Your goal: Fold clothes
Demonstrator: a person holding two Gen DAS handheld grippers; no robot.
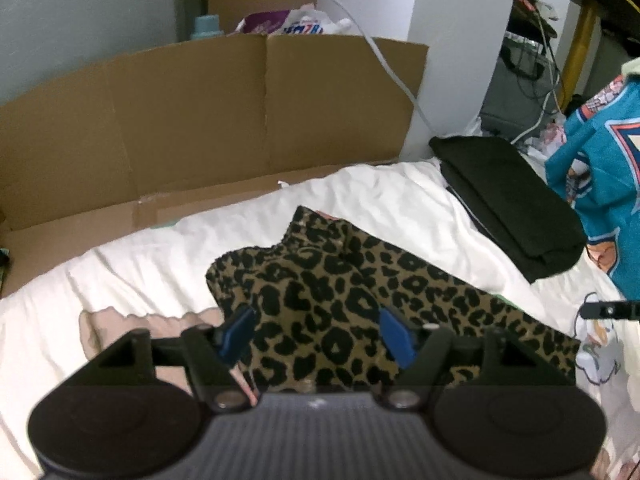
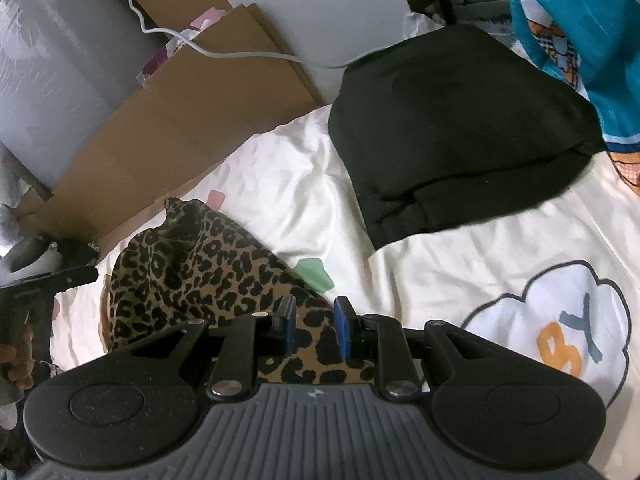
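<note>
Hovering over the leopard-print fabric garment [image 1: 340, 308], which lies bunched on the white quilted bedcover [image 1: 168, 248], we hold the left gripper [image 1: 318, 334] wide apart and the right gripper [image 2: 315, 326] narrowly parted, both empty. Whether it is half-folded or still awaiting folding, we cannot judge; a folded black garment [image 2: 448, 128] lies nearby.

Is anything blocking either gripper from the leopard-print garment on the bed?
Nothing visible. The left gripper and right gripper are both open directly over the leopard-print garment. The folded black garment lies apart, farther back.
</note>
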